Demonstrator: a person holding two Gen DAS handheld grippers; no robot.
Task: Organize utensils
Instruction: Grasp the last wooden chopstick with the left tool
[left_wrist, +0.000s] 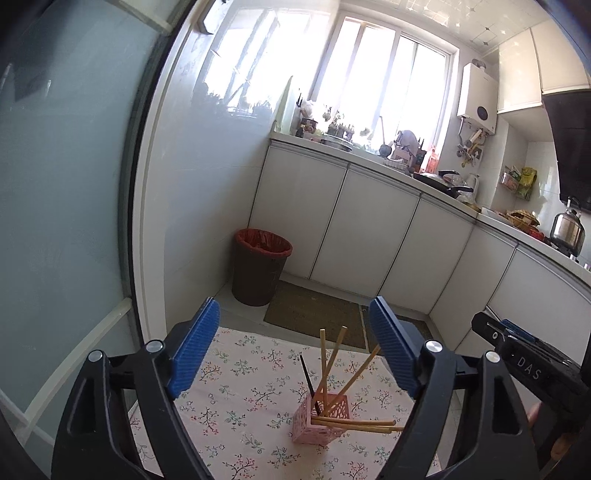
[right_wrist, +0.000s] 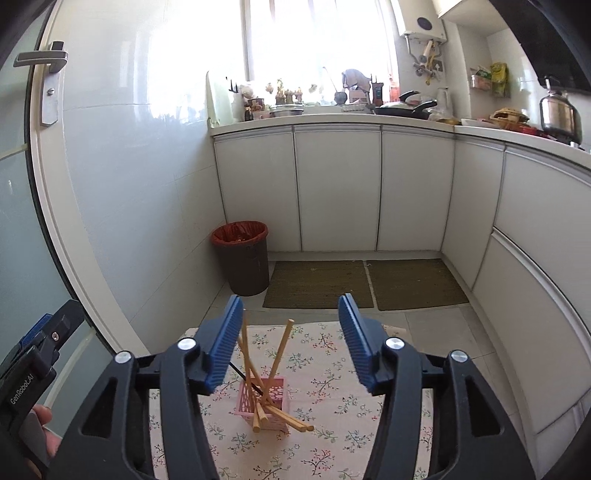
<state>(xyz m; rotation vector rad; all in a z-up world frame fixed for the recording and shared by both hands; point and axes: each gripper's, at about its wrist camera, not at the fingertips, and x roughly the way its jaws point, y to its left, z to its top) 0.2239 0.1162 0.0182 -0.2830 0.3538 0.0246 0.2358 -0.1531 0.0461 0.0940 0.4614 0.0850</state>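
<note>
A pink perforated square plastic holder (left_wrist: 320, 416) stands on the floral-print tablecloth (left_wrist: 243, 373), bristling with tan wooden chopsticks (left_wrist: 334, 360) and one thin black stick (left_wrist: 309, 384), possibly another chopstick. The left gripper (left_wrist: 295, 350) and right gripper (right_wrist: 290, 341) hover near it, both released, grasping nothing.

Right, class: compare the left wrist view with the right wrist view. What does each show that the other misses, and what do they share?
Only the left wrist view shows the open left claw from behind.
Only the right wrist view shows the door handle and the open right claw from behind.
Both show the pink holder with wooden chopsticks on the floral cloth, and the bin.
</note>
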